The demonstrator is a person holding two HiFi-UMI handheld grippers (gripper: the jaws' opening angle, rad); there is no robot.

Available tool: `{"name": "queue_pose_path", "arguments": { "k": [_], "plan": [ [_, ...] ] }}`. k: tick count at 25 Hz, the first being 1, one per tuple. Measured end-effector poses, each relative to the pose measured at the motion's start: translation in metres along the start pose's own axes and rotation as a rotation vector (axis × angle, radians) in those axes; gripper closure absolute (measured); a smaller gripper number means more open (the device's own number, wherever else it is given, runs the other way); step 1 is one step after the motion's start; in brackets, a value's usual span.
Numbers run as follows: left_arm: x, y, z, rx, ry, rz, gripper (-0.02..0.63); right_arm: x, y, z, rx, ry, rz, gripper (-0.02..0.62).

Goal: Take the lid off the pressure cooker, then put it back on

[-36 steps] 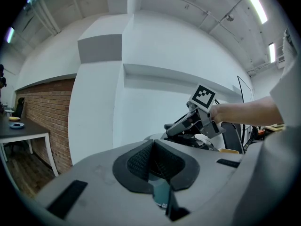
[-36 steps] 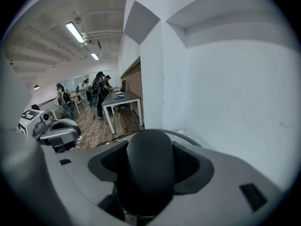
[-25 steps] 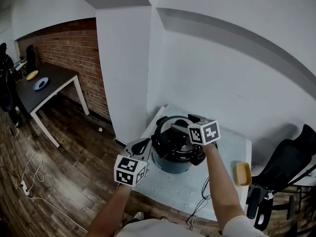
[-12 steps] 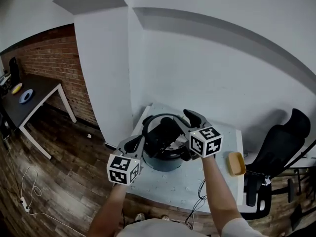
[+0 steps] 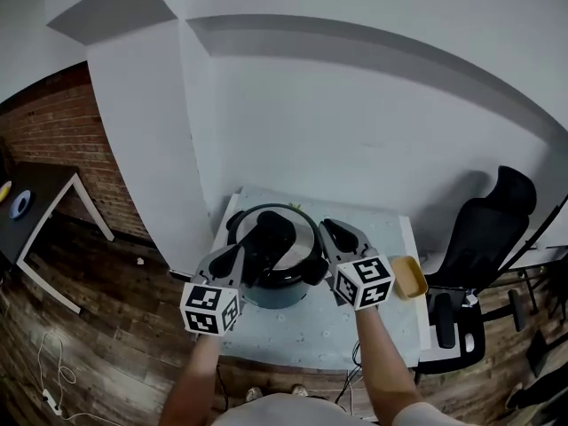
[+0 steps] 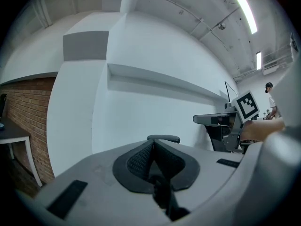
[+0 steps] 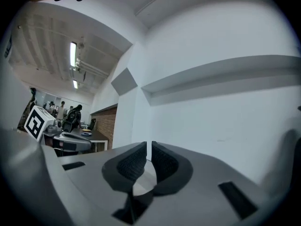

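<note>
My left gripper (image 6: 153, 144) has its jaws pressed fully together, and nothing is between them. On my right gripper (image 7: 146, 147) I see only a thin slit between the jaws, and it is empty too. In the head view both grippers are on the near side of the round dark-grey pressure cooker (image 5: 269, 293), one at its left and one at its right. I cannot tell whether they touch it. The silver metal lid with the black handle (image 5: 298, 243) sits on the cooker. The cooker stands on the pale square table (image 5: 293, 331), toward its far left part. A shallow tan dish (image 5: 409, 276) lies at the table's right edge. A black office chair (image 5: 484, 238) stands to the right of the table.
</note>
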State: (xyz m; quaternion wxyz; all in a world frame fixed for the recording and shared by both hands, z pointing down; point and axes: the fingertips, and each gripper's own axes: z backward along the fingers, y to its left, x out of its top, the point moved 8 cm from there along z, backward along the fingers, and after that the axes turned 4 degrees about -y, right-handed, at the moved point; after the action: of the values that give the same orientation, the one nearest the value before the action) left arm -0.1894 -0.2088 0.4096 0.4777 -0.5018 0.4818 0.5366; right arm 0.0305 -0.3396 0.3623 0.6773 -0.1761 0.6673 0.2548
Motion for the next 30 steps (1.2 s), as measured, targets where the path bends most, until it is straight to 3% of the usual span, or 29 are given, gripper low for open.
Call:
{"name": "queue_pose_path", "arguments": {
  "k": [2,8,30],
  "plan": [
    [-0.001,-0.002,-0.002,-0.002,0.000,-0.001,0.594,-0.008,-0.003,0.009,-0.041,0.004,-0.015,0.592],
    [-0.003,-0.002,-0.003,0.014,-0.007,0.008,0.594,-0.026,-0.005,0.029,-0.092,0.021,-0.020,0.594],
    [-0.013,0.000,0.005,0.041,0.009,0.035,0.594,-0.040,-0.001,0.045,-0.069,0.051,-0.046,0.594]
  ]
}}
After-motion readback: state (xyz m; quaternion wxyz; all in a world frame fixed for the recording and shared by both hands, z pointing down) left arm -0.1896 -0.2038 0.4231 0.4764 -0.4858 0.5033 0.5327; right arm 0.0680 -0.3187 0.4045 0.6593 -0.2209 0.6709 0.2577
